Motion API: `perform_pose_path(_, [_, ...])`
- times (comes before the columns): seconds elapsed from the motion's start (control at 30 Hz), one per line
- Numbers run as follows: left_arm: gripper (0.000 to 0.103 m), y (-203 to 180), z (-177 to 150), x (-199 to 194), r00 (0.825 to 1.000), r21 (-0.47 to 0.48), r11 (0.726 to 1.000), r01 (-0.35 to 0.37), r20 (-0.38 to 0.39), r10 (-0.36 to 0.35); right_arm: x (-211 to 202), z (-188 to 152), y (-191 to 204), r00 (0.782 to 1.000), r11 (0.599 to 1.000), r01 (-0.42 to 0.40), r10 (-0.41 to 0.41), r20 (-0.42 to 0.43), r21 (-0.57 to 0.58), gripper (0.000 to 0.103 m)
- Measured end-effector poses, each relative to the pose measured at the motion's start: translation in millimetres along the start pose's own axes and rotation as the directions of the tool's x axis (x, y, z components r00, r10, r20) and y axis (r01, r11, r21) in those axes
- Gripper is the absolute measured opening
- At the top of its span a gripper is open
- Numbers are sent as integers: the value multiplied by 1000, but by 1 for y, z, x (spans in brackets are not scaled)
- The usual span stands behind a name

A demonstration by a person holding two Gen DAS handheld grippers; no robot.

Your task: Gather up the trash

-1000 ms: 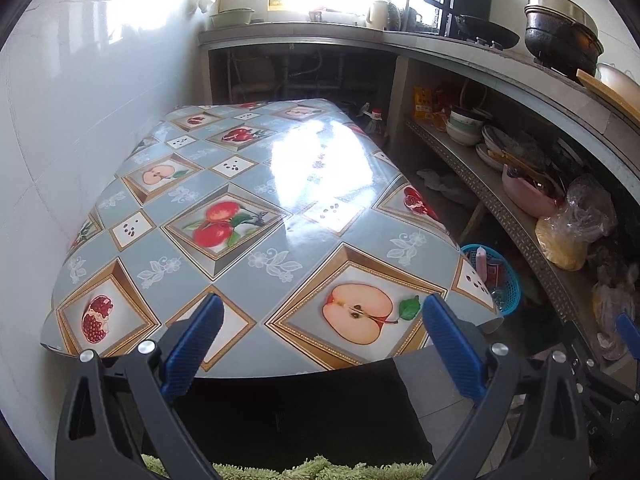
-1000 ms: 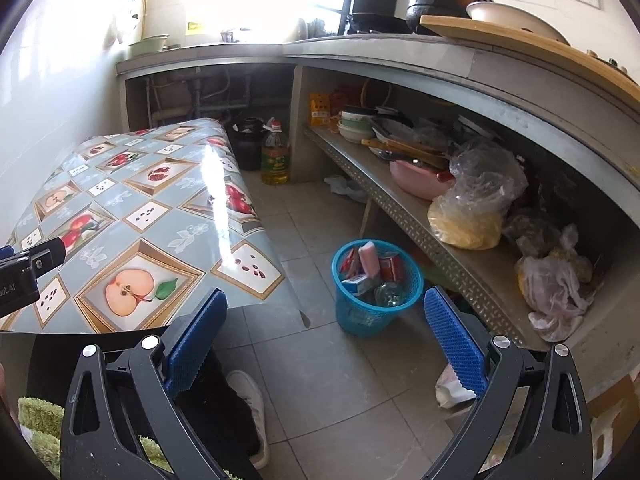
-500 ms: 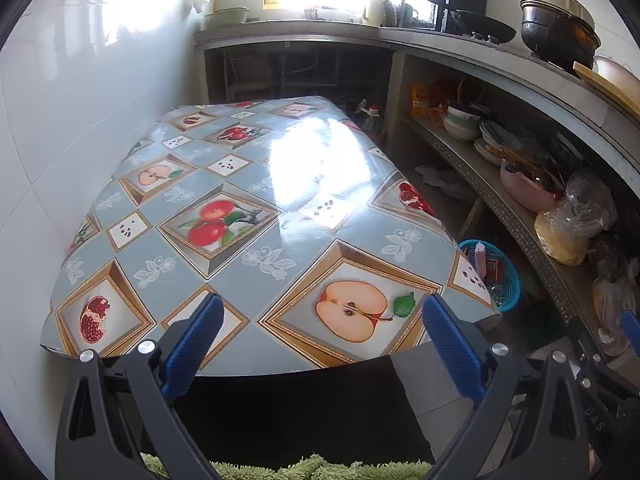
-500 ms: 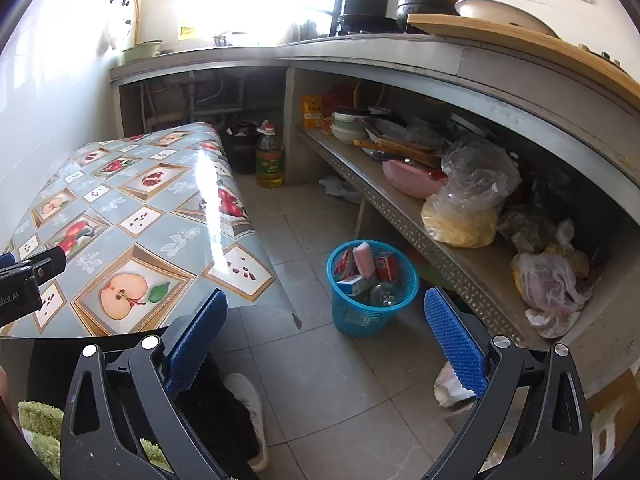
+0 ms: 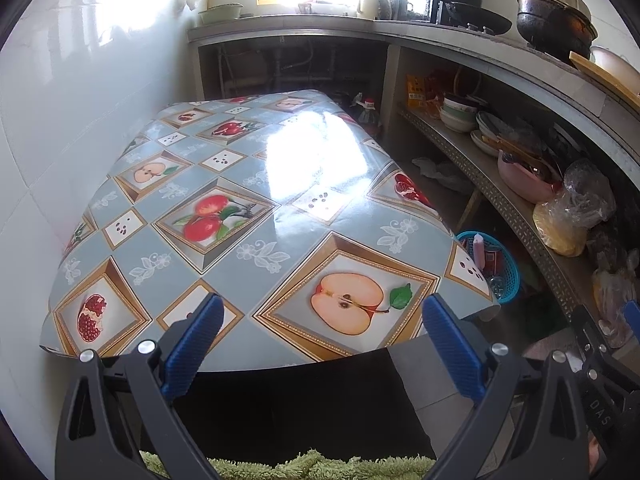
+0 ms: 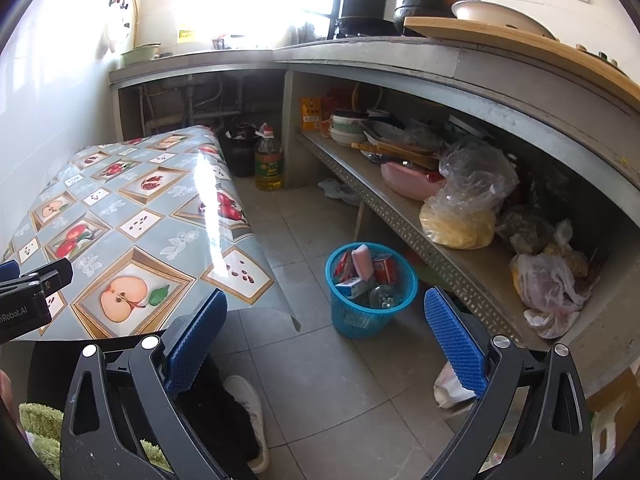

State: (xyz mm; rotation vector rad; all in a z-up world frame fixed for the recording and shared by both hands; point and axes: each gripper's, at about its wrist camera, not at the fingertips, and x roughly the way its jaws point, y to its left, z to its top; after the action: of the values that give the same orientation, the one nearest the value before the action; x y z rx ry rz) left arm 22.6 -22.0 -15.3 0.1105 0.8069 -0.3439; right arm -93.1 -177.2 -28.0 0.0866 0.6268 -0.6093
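both sets of fingers are held apart and empty: the left gripper [image 5: 320, 344] above the near edge of the table [image 5: 256, 240], the right gripper [image 6: 324, 332] over the floor near the blue basket [image 6: 370, 314], where the trash [image 6: 362, 270] is already piled. nothing loose is seen on the oilcloth. a crumpled scrap [image 6: 450, 386] on the floor by the shelf could be missed, or the light basket tipped if it were nudged.
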Motion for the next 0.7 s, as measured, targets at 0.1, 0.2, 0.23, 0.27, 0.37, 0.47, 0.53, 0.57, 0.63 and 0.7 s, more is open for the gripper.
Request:
perform_pose_path(0.1, [97,0,0,0,1000,-1,1000,-1,1,1,0,0,1,1000,1000,-1,1,-2,-1,95])
perform_pose_path(0.2, [97,0,0,0,1000,-2,1000,-3,0,3,0,0,2,1000,1000,1,-1,0,1,95])
perform_pose_path(0.23, [97,0,0,0,1000,-3,1000,-2,0,2,0,0,2,1000,1000,0,0,-1,1,95])
perform_pose_path(0.27, [97,1,0,0,1000,-4,1000,-4,0,4,0,0,2,1000,1000,1,-1,-2,2,95])
perform_pose_path(0.37, [97,3,-1,-1,1000,-5,1000,-7,2,7,0,0,2,1000,1000,2,-2,-1,1,95])
perform_pose_path(0.47, [97,4,-1,-1,1000,-7,1000,-9,2,9,-1,0,2,1000,1000,2,-2,-1,2,95])
perform_pose_path(0.53, [97,5,0,-1,1000,-8,1000,-11,1,11,0,0,3,1000,1000,0,0,0,0,95])
perform_pose_path(0.57, [97,5,0,-1,1000,-10,1000,-12,1,12,0,0,3,1000,1000,0,0,0,0,95])
perform_pose_path(0.63, [97,5,0,-1,1000,-11,1000,-15,0,15,0,0,3,1000,1000,-1,1,0,0,95])
perform_pose_path(0.7, [97,5,1,-1,1000,-13,1000,-17,-1,17,0,0,3,1000,1000,0,0,1,0,95])
